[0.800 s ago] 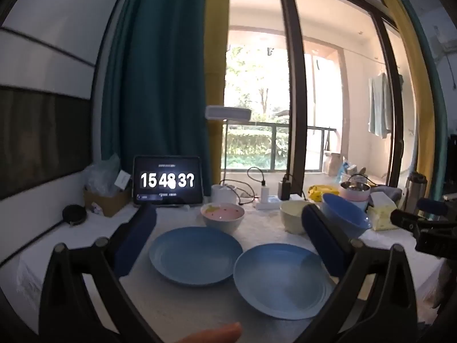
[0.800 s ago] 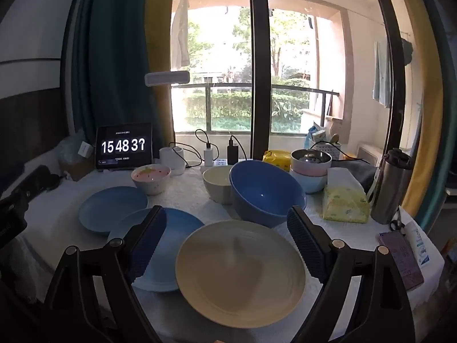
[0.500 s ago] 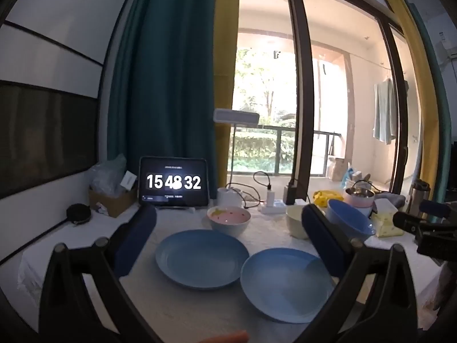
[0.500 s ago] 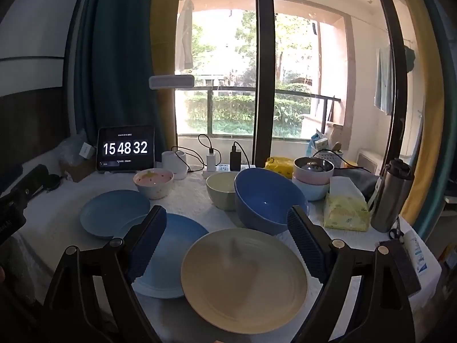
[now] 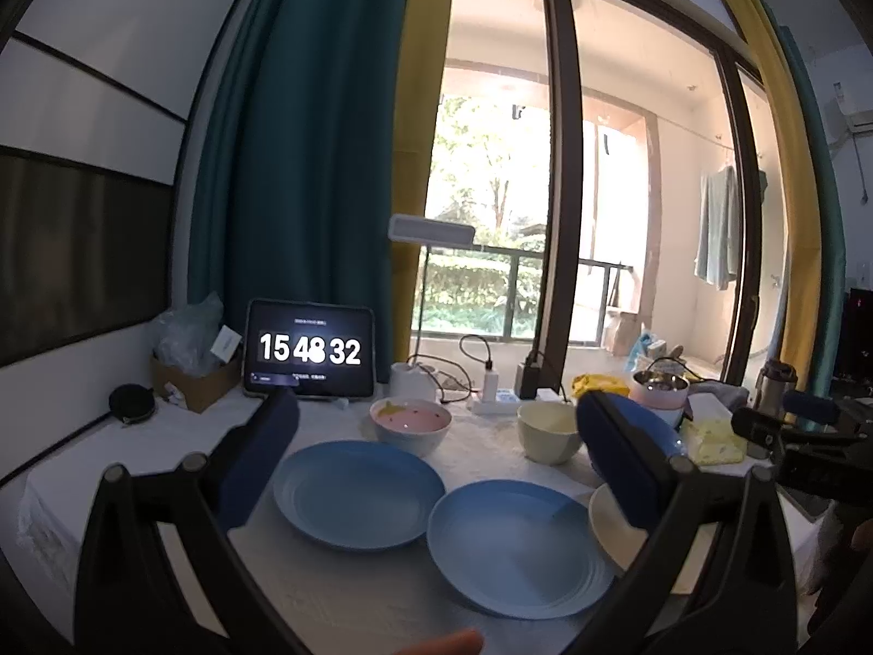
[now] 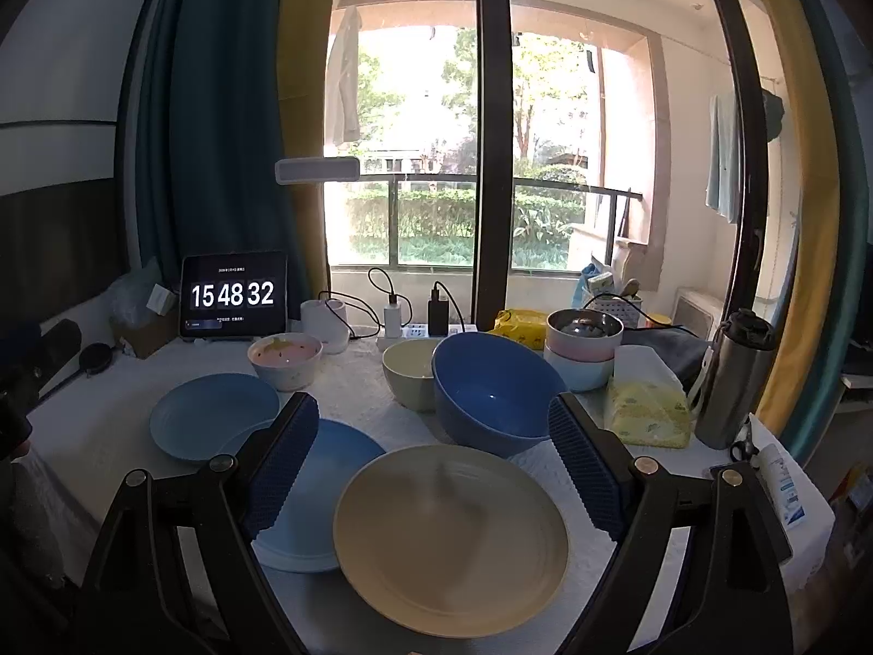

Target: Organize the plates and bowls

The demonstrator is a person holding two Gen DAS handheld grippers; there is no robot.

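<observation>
Three plates (image 6: 450, 543) on white-clothed table (image 6: 109, 426); window (image 6: 491, 153), teal curtain (image 6: 207, 125) behind.

Before me I count three plates, namely two blue plates (image 6: 214, 416) (image 6: 322, 496) and one cream plate (image 6: 450, 540), and five bowls: a large blue bowl (image 6: 494, 396), a cream bowl (image 6: 409, 374), a pink-lined bowl (image 6: 285, 360), and two stacked bowls (image 6: 583, 352).
</observation>
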